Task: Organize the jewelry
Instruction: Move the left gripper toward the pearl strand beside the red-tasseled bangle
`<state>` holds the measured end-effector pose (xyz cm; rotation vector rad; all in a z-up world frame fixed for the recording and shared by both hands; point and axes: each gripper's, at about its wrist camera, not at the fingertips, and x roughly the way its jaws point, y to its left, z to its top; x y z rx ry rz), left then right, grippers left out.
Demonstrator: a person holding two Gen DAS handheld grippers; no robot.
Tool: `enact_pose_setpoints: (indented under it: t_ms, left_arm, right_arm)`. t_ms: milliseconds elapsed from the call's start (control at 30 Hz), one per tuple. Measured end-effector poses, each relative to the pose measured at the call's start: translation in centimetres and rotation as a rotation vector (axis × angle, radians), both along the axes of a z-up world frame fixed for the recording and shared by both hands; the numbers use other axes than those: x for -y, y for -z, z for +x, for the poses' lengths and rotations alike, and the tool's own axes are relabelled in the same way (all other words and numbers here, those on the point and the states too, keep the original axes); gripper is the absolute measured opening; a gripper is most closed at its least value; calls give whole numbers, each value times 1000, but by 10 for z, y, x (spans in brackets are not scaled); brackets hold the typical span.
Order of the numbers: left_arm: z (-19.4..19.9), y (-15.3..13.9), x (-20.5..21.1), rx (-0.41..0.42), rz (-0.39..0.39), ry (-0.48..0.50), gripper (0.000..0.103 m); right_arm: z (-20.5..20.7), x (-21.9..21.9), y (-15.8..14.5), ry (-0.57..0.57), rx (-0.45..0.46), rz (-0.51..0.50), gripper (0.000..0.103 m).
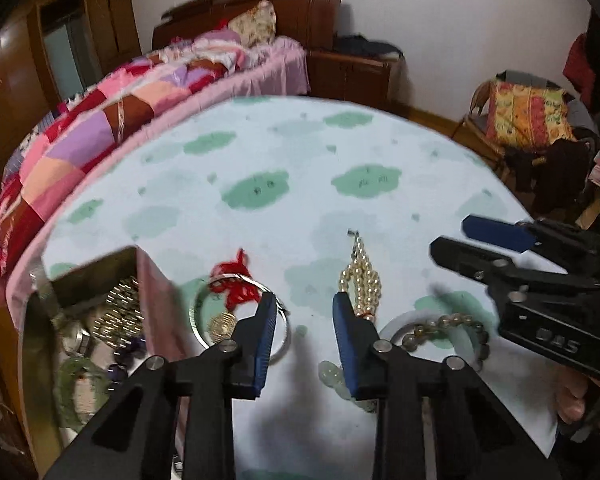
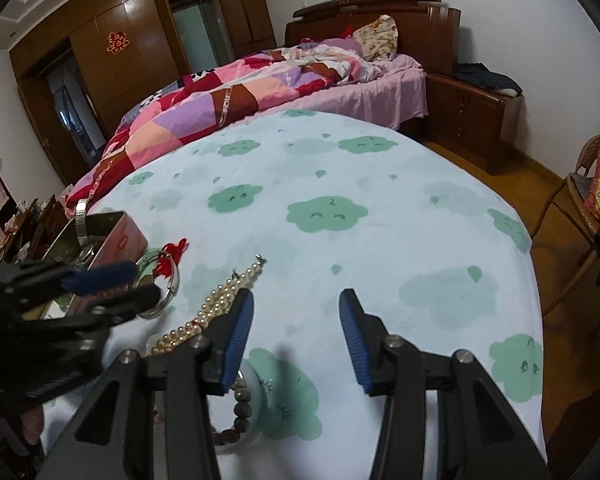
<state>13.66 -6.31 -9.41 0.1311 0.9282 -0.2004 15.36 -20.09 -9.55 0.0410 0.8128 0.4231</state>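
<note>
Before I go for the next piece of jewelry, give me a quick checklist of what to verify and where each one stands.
1. Left gripper open, nothing held: ok.
2. Right gripper open, nothing held: ok.
3. Tin box open to receive pieces: ok.
4. Pearl necklace lying free on the tablecloth: ok.
5. Silver bangle free of the red tassel: not ok, they look joined.
6. Room left inside the box: cannot tell.
</note>
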Motion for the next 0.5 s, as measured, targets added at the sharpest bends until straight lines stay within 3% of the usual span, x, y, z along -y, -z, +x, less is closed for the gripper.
enact_pose_setpoints:
  t_ms: [133,267,333,400,500]
  left_arm:
    - [9,16,1,-53,8,-11,23]
    - [10,17,6,-52,35,-8,21]
    - [6,16,7,-42,49,1,0]
    - [1,14,3,-53,-25,24,0]
    - [-20,-1,7,21,-9,59,0]
  right_arm:
    - [2,0,0,3,3,8,48]
    - [1,-1,-1,0,5,13,49]
    - [0,-1,-1,-3,6,15,49]
    - [-1,-2,-1,-6,9,16,51]
    - [-2,-1,-1,-1,13,23,54]
